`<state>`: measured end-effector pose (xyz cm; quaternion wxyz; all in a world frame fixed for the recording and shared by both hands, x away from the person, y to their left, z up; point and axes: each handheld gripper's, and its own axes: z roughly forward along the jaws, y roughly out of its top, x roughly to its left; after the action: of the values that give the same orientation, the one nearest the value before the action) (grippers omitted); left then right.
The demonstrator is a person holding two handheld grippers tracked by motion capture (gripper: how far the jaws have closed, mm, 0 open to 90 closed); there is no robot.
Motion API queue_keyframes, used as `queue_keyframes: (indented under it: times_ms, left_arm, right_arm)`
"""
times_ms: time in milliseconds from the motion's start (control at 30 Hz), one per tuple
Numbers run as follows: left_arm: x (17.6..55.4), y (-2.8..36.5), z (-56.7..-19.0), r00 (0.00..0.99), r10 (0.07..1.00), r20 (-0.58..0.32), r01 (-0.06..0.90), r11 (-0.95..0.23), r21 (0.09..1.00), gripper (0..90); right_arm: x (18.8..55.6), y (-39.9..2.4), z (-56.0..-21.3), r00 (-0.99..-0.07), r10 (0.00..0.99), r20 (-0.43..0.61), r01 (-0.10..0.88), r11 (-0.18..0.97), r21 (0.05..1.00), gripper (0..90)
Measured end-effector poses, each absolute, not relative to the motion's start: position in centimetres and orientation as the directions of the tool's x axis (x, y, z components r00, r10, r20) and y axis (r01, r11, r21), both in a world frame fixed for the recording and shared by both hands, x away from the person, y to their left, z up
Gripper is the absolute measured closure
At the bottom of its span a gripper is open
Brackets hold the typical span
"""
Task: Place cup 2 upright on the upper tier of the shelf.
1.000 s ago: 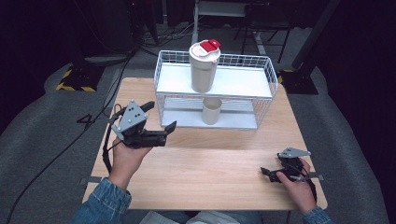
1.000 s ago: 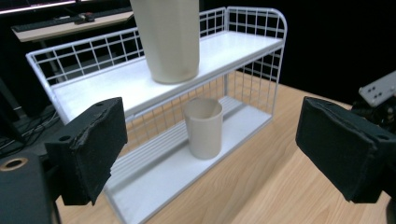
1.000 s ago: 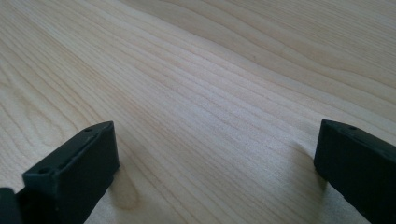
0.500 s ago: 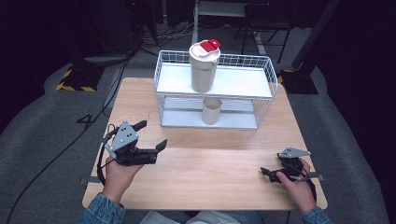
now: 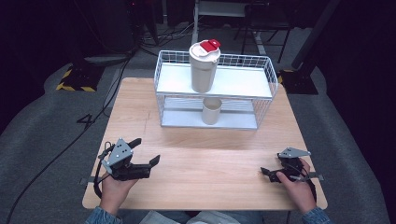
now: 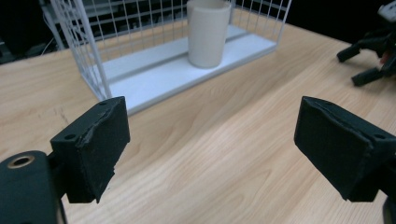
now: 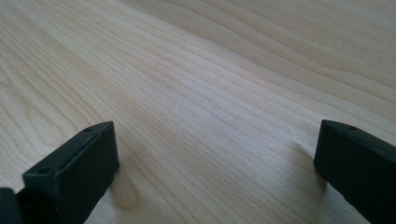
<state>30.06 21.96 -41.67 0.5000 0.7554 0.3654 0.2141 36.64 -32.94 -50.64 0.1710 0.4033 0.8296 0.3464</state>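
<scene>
Beige cup (image 6: 208,31) in the wire rack (image 6: 88,56) stands well beyond both grippers' wide, empty fingers (image 6: 95,140).

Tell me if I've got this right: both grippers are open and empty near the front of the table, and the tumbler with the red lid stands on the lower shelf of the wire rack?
Not quite. The tumbler with the red lid stands on the upper shelf of the wire rack, as the high view shows; the lower shelf holds a plain open cup. The rest is right: the left gripper and right gripper are open and empty near the table's front.
</scene>
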Motion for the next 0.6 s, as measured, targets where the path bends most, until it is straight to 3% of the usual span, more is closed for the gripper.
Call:
queue_keyframes:
  times_ms: [600]
  left_arm:
    - [29.2, 22.9, -46.4, 0.642, 0.766, -0.040, 0.468, -0.350, 0.812, 10.8]
  right_arm:
    - [36.6, -32.9, -50.6, -0.616, 0.788, -0.004, 0.551, 0.435, 0.713, 0.1]
